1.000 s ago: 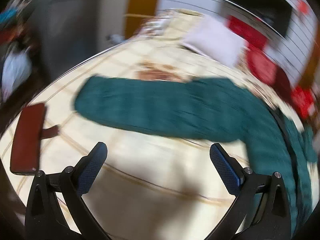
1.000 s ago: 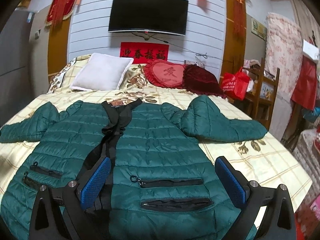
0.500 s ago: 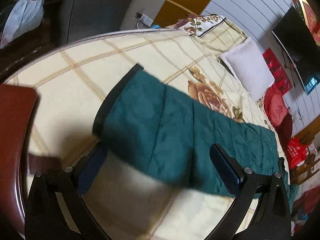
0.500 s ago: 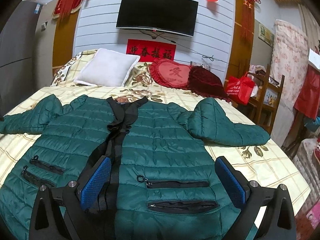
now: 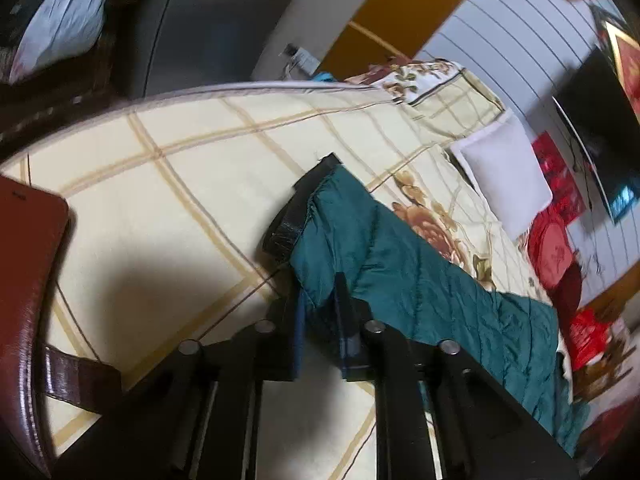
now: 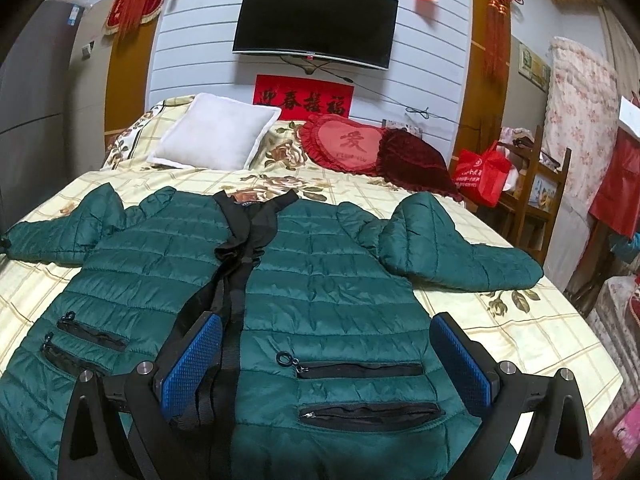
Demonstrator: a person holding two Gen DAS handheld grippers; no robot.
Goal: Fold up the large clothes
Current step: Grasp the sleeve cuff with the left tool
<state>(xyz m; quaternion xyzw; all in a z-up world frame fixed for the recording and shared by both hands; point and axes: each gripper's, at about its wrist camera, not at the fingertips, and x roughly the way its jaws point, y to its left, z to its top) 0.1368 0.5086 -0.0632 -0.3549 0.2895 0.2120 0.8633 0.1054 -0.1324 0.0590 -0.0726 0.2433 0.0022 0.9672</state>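
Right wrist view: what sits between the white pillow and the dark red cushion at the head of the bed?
A red heart-shaped cushion lies between the white pillow and the dark red cushion, overlapping the latter; bare floral bedspread fills the rest. Shown in the right wrist view.

Left claw (image 5: 320,304) pinched nearly closed; right claw (image 6: 326,364) spread wide.

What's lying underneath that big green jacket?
The green jacket lies spread on a cream checked bedspread with flower prints. Whatever is directly beneath the jacket's body is covered and cannot be seen.
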